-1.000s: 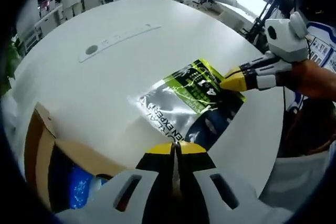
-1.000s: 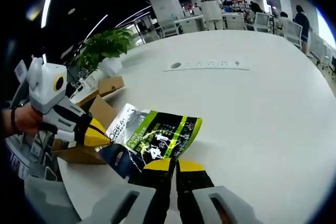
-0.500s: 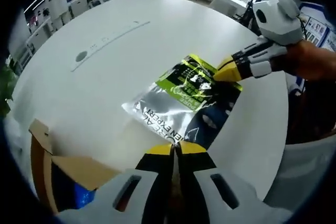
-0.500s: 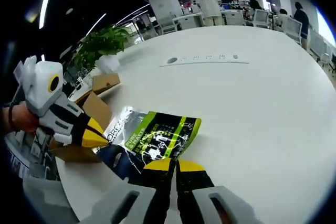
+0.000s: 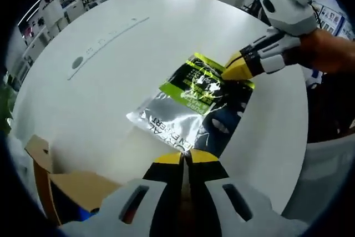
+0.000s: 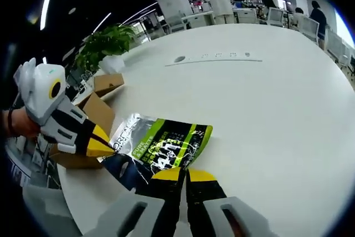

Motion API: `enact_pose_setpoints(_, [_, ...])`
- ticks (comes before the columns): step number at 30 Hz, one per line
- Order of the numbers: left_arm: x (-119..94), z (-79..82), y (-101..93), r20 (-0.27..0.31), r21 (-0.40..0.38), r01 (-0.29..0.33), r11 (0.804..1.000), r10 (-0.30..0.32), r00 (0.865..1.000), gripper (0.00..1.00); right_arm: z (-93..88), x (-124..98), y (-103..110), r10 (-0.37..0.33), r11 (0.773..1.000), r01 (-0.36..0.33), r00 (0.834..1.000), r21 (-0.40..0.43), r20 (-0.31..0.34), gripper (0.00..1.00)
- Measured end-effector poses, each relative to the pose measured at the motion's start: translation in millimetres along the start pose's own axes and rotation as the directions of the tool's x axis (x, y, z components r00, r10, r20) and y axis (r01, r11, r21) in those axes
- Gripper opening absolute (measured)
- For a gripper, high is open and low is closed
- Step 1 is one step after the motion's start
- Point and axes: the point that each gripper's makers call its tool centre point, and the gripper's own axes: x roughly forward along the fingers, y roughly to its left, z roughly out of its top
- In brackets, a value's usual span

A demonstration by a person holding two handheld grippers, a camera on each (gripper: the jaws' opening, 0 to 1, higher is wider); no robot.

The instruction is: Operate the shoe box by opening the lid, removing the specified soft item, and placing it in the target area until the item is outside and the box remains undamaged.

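- Soft foil pouch (image 5: 195,104) (image 6: 158,147) — silver, black and lime green with white print, lying flat on the white table, outside the box.
- Shoe box (image 5: 66,192) (image 6: 91,120) — brown cardboard, flaps open, at the table edge just beside the pouch.

White round table (image 6: 288,109) with inset socket strip (image 6: 213,57) at 12 o'clock; potted plant (image 6: 108,43) at 10 o'clock.

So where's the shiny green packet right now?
The packet lies on the white table, outside the cardboard box, with both tongs pinching opposite edges.
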Motion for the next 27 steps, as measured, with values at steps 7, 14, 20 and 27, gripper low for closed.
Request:
enact_pose_setpoints(7, [3, -1.5, -1.8, -0.013, 0.016, 0.003, 1.000, -0.003, 1.000, 0.02, -2.8, 2, -1, -0.001, 1.000, 0.001, 1.000, -0.006, -0.009, 0.00])
enact_pose_setpoints(14, [9, -5.7, -4.7, -0.034, 0.060, -0.004, 0.998, 0.006, 0.999, 0.03, -7.4, 4, -1, -0.002, 1.000, 0.002, 1.000, -0.020, -0.022, 0.00])
enact_pose_setpoints(20, [10, -7.3, -5.7, -0.043, 0.067, -0.002, 0.998, 0.005, 0.999, 0.03, -12.5, 7, -3, -0.003, 1.000, 0.003, 0.999, -0.024, -0.033, 0.00])
enact_pose_setpoints(27, [13, -11.5, -7.2, -0.067, 0.099, -0.002, 0.995, 0.009, 0.998, 0.03, -12.9, 10, -4, -0.004, 1.000, 0.003, 0.999, -0.027, -0.038, 0.00])
